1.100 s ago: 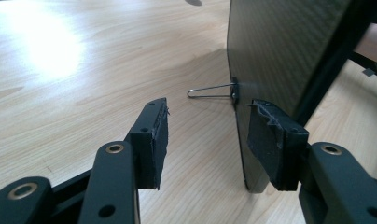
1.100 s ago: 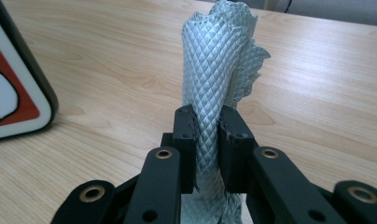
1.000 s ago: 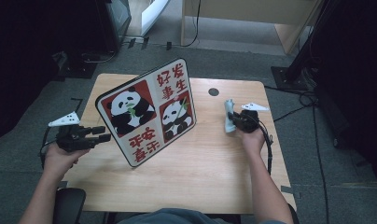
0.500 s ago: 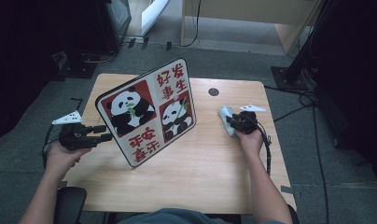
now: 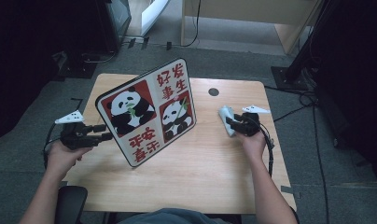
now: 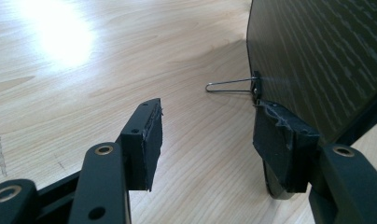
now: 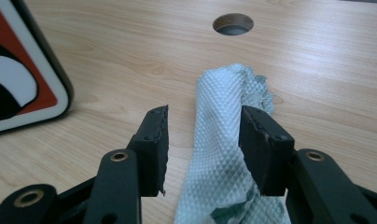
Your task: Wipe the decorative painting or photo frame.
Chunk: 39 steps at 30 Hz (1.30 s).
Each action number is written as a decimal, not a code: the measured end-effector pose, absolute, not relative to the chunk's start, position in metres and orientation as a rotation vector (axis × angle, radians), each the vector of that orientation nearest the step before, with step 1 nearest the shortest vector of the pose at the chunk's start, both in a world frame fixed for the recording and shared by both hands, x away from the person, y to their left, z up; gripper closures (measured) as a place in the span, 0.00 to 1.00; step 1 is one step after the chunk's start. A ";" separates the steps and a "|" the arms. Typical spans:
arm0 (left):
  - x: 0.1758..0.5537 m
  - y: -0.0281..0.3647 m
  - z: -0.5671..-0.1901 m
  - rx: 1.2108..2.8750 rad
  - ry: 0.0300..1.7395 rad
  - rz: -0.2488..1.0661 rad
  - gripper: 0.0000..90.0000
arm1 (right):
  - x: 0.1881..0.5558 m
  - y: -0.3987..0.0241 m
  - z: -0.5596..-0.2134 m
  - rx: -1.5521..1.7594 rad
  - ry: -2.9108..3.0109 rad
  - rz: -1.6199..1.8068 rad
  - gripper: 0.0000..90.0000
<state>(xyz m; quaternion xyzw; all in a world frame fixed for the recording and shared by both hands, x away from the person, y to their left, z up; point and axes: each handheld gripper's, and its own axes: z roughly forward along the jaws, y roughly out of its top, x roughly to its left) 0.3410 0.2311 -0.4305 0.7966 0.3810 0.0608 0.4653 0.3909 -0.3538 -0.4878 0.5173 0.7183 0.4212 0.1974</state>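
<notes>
The pale green cloth (image 7: 224, 154), soft, light and limp, lies on the counter (image 5: 200, 177) right of frame centre between the just-opened, non-gripping jaws of the right hand-held gripper (image 7: 203, 140); pinch a bunched fold.

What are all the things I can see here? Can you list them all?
panda board: one, red, white and black, tilted up on the table's left half
wire stand: one, metal, on the board's dark back
cloth: one, pale blue-green, crumpled on the table at the right
table: one, light wood, with a round hole near its far edge
left gripper: one, black, jaws open by the board's edge
right gripper: one, black, jaws just been opening, cloth lying between them
</notes>
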 end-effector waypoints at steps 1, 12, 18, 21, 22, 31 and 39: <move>0.341 0.231 -0.431 1.955 0.938 0.150 0.47 | 0.389 -0.354 -0.487 1.438 2.010 1.183 0.59; 0.346 0.226 -0.435 1.949 0.953 0.205 0.48 | 0.367 -0.349 -0.481 1.397 2.039 1.212 0.58; 0.348 0.224 -0.437 1.949 0.949 0.212 0.47 | 0.355 -0.343 -0.476 1.373 2.063 1.227 0.58; 0.349 0.224 -0.437 1.947 0.950 0.217 0.46 | 0.345 -0.338 -0.473 1.340 2.071 1.245 0.56; 0.349 0.224 -0.437 1.947 0.950 0.217 0.46 | 0.345 -0.338 -0.473 1.340 2.071 1.245 0.56; 0.351 0.222 -0.440 1.963 0.954 0.223 0.46 | 0.325 -0.332 -0.466 1.284 2.093 1.277 0.54; 0.350 0.222 -0.440 1.963 0.955 0.224 0.45 | 0.314 -0.328 -0.463 1.235 2.101 1.288 0.49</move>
